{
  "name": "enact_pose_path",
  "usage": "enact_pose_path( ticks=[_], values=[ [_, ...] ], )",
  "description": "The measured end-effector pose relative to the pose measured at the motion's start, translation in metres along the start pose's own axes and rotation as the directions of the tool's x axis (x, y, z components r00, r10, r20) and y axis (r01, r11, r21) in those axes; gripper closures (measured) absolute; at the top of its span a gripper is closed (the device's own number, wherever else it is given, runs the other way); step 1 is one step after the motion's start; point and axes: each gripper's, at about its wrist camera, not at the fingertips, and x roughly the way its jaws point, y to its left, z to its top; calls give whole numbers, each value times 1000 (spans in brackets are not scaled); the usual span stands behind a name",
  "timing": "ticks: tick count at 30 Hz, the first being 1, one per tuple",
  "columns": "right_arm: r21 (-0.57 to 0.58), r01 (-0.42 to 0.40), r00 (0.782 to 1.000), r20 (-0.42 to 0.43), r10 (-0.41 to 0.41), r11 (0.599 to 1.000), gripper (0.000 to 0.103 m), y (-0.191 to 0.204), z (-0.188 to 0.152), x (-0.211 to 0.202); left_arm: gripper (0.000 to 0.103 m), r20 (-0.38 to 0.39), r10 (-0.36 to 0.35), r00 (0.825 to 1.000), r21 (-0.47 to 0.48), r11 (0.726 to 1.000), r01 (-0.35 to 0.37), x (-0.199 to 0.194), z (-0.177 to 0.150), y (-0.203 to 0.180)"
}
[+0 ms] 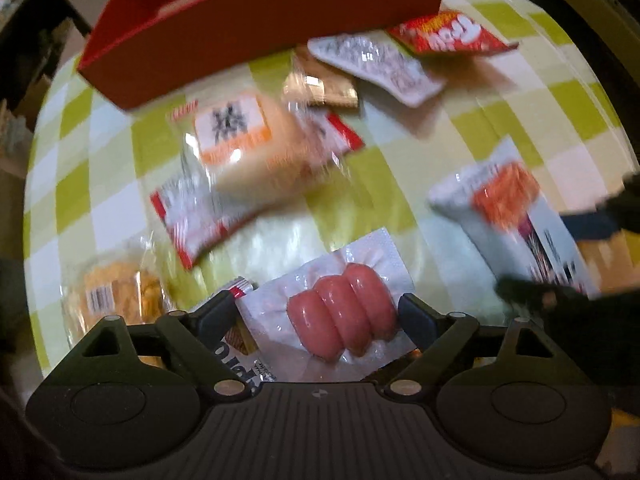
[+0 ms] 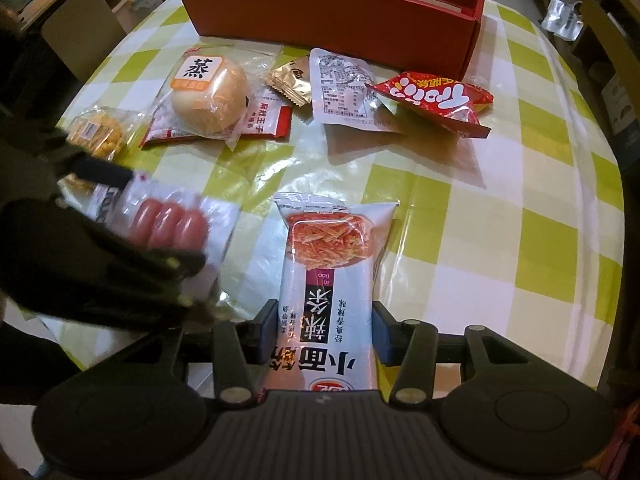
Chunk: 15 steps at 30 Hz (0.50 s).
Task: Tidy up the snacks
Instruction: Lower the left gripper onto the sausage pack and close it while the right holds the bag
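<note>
A clear pack of three pink sausages (image 1: 340, 316) lies on the checked tablecloth, and my left gripper (image 1: 318, 312) is shut on it, one pad against each side edge. The right wrist view shows the same pack (image 2: 172, 220) between those dark fingers (image 2: 108, 172). My right gripper (image 2: 325, 332) is shut on the near end of a white noodle-snack bag (image 2: 332, 248), which stretches away over the cloth. That bag (image 1: 504, 208) also shows at the right of the left wrist view. A long red box (image 2: 332, 16) stands open at the far side of the table.
Between the grippers and the box lie a wrapped bun (image 2: 208, 92), a red-and-white packet (image 2: 264, 120), a gold sachet (image 2: 290, 80), a silver pouch (image 2: 344, 84), a red snack bag (image 2: 436, 100) and a yellow cracker pack (image 2: 94, 136). Another wrapper (image 1: 240, 344) lies under the sausage pack.
</note>
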Motion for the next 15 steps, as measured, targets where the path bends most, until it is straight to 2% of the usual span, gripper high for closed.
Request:
enact_pose_path(
  ticks=[4,7,10,15],
  values=[
    [3,-1,1000,2,1,1000,49,0,-1,0,14,-14,10,1000,-47,999,-10,-3,-1,12],
    [11,-8,1000,3,8,1000,49,-1,-1,-1,13,-1,9,1000,-39,999,-9,-9,-3,18],
    [8,-8,1000,4,8,1000,49,-2,-1,-1,12,-5,-6,1000,7,1000,6,-15,-10,17],
    [10,-11,1000,1,11,1000,49,-2,-2,-1,11,-5,-20,1000,160,987,21,-17,-18,-1]
  ],
)
